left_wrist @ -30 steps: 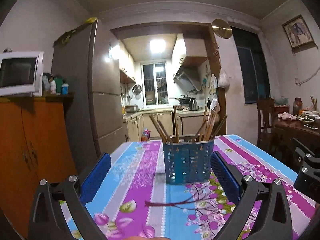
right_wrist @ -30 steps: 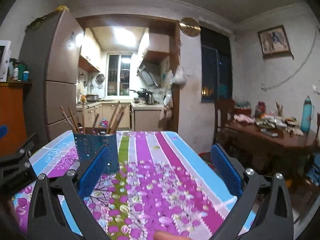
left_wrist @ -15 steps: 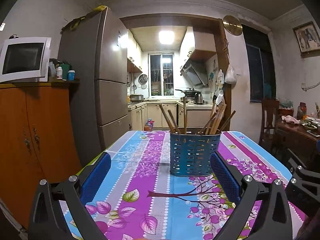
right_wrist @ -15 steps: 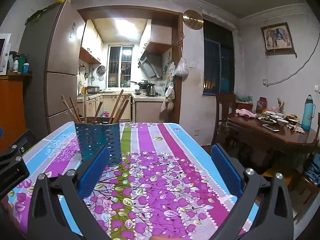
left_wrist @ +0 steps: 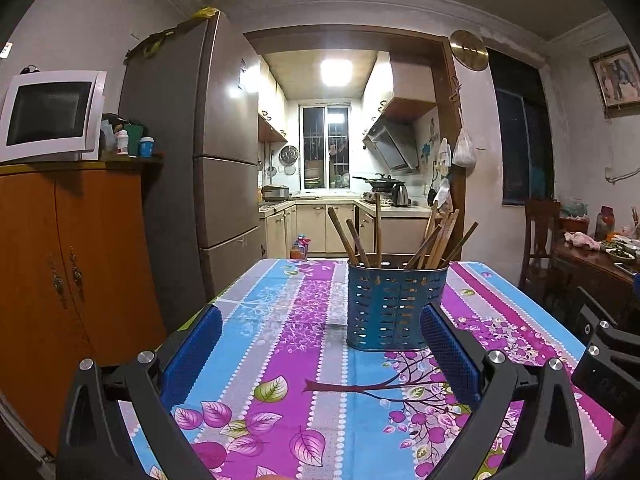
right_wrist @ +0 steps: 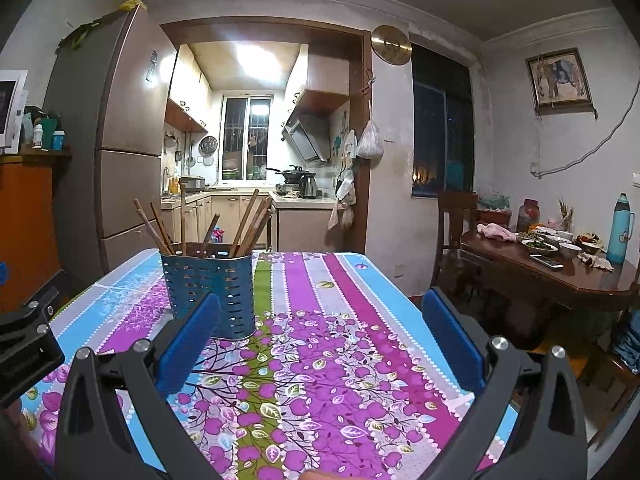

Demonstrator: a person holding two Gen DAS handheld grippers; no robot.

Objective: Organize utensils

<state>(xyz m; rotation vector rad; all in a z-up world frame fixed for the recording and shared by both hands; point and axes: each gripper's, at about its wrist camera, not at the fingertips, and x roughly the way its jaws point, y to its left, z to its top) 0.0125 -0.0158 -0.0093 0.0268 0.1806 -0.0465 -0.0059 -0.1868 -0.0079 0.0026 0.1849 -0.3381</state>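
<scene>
While its slotted wall hides their tips, brown wooden chopsticks fill the blue perforated holder; both tongs, left and right, spread empty.

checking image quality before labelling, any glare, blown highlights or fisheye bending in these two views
Left wrist view: the kitchen ceiling light is blown out and glares off the tall grey fridge; the door frame and walls bow toward the edges; the blue perforated metal utensil holder is sharp. Right wrist view: the same ceiling light is overexposed, corners vignette black, and the floral purple and blue tablecloth is evenly lit.
</scene>
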